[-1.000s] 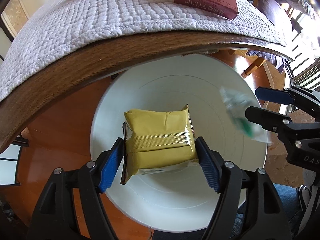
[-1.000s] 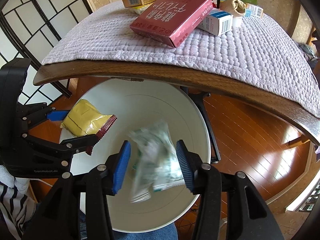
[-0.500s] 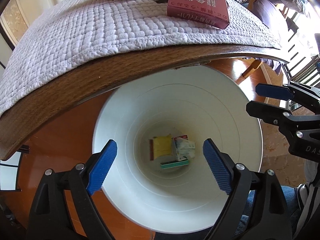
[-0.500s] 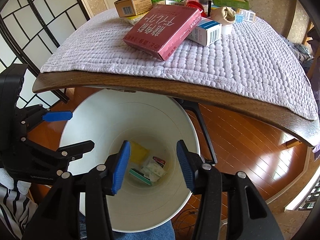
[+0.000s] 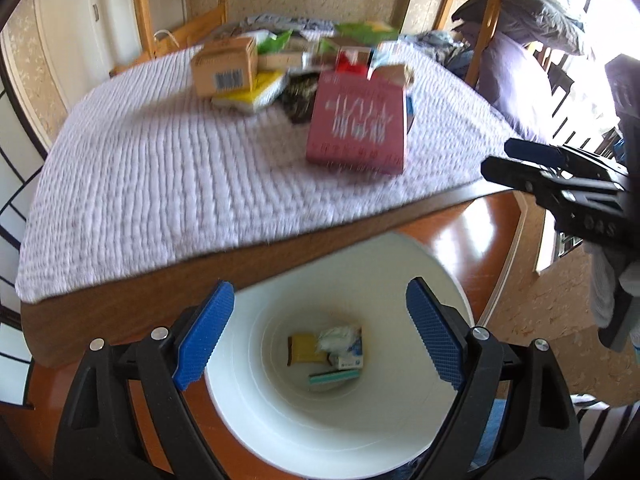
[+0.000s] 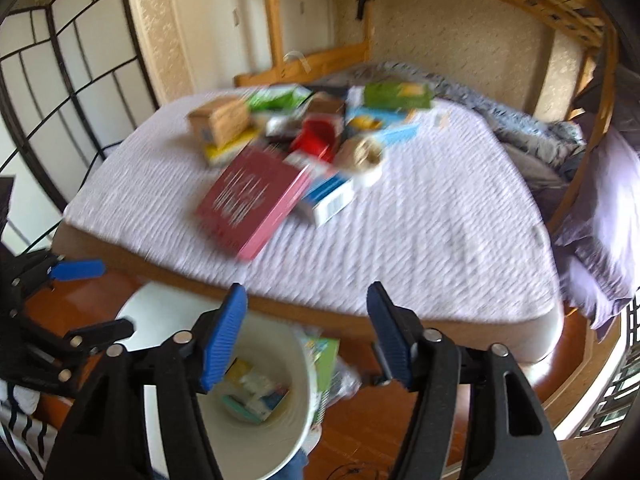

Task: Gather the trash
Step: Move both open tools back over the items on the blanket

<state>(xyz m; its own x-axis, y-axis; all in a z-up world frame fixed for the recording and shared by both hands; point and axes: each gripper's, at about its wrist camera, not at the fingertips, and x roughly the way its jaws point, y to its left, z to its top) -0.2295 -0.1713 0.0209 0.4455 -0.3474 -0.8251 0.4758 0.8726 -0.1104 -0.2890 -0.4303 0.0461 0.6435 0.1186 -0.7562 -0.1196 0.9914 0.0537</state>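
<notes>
A wooden table point(image 6: 532, 344) under a quilted lavender cloth point(image 5: 160, 184) stands on glossy wood flooring point(image 6: 384, 432); shoji screens point(image 6: 68, 92) line the left wall.

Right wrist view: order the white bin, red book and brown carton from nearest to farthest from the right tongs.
1. White bin, just below, left of the right tongs.
2. Red book, near table edge.
3. Brown carton, far back left.

No legible text, all blurred

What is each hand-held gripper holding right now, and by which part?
Nothing. The left hand-held gripper and the right hand-held gripper both stand open and empty; the yellow packet lies in the white bin.
</notes>
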